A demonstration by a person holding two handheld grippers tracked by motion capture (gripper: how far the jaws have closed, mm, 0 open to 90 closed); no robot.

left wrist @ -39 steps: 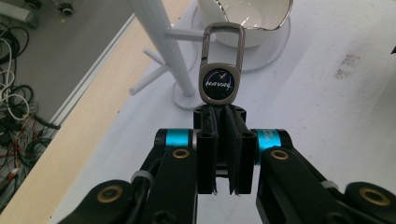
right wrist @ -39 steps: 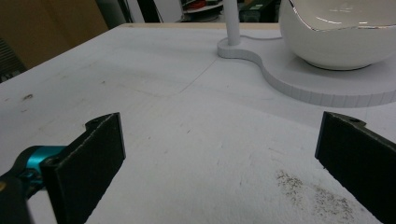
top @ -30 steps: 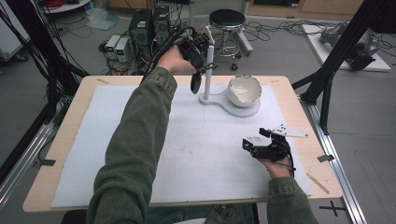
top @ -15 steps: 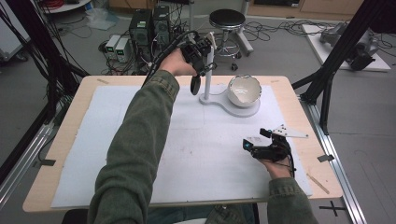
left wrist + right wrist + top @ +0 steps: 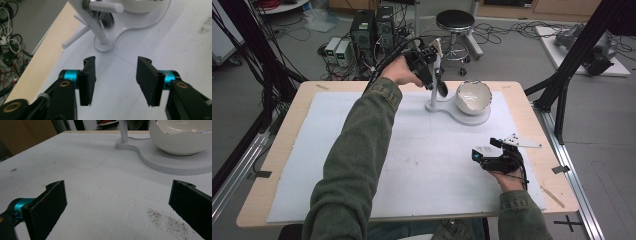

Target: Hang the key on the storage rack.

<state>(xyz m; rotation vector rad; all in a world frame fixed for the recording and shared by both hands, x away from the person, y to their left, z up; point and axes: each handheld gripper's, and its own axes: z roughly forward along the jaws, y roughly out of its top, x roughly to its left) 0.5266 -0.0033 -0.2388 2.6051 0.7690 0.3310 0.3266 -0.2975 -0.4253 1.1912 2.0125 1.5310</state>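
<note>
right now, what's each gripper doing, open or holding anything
Left gripper: open, holding nothing, above the white stand.
Right gripper: open, holding nothing, over the mat.

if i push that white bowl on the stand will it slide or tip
The white bowl looks glossy with a narrow rounded foot, so it probably slides easily on the smooth white stand base. Its jagged rim suggests brittle material; a hard nudge from the tongs might chip it.

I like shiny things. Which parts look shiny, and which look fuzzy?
Right gripper view: the bowl has bright glints along its rim, and the near tool blurs. Left gripper view: the peg stand looks fuzzy. High view: even light, soft shadows.
</note>
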